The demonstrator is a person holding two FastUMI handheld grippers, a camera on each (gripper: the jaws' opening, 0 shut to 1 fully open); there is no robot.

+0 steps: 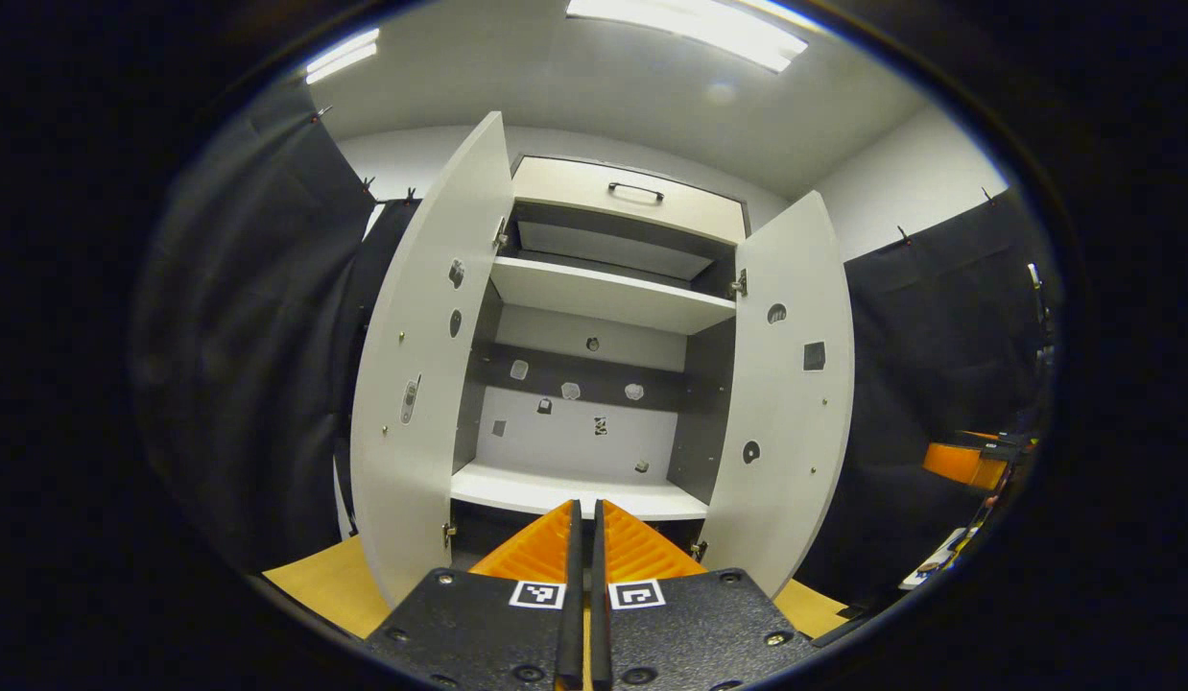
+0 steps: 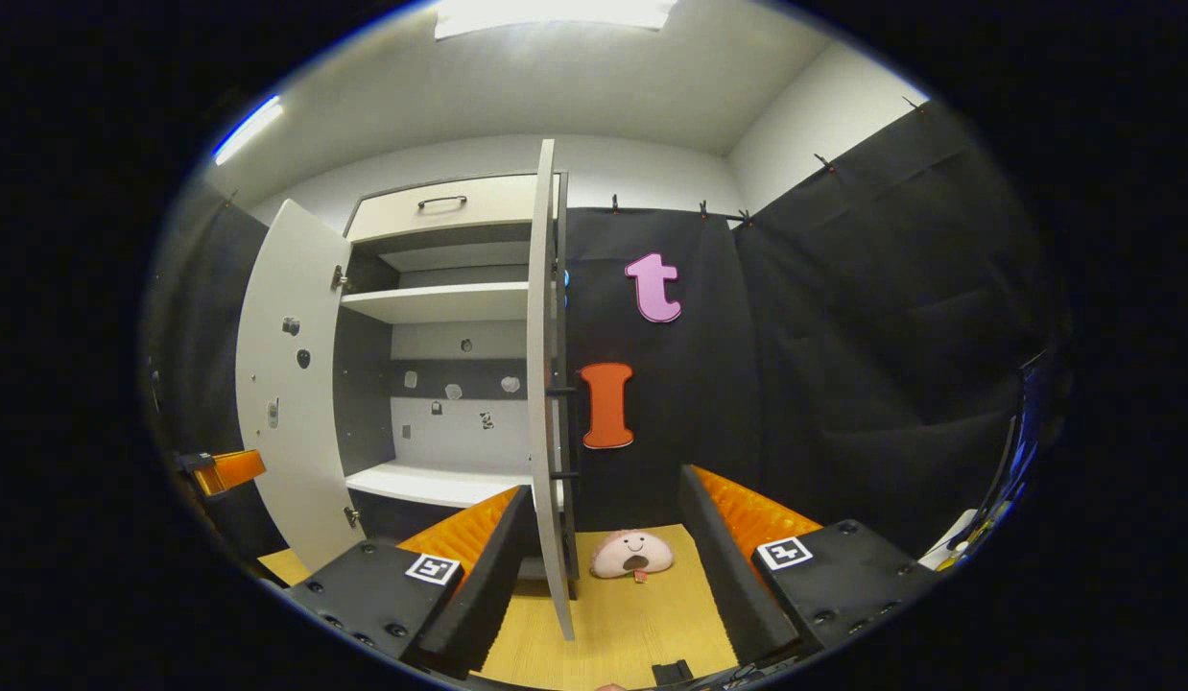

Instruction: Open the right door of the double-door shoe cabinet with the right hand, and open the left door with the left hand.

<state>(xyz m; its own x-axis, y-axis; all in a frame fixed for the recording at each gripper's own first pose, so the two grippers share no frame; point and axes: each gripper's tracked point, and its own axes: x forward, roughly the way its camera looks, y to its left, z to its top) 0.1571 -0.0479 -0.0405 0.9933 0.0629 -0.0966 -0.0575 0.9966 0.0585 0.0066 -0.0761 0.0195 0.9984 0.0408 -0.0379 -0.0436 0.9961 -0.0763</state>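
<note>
Cabinet point(image 1: 594, 317) is standing ahead of me with both doors swinging wide: left door point(image 1: 416, 384) and right door point(image 1: 786, 403) are flanking the white shelves point(image 1: 604, 293) inside. Black cloth is hanging on the booth walls either side. In the right gripper view the right door point(image 2: 544, 384) is showing edge-on between my fingers, touching neither. A pink plush toy point(image 2: 632, 554) is lying on the wooden floor point(image 2: 613, 624) just behind that door. I am holding my left hand-held gripper point(image 1: 585, 537) level, fingers pressed together, pinching nothing. My right hand-held gripper point(image 2: 608, 537) is spreading wide. Small marks on the back panel are too tiny to read.
</note>
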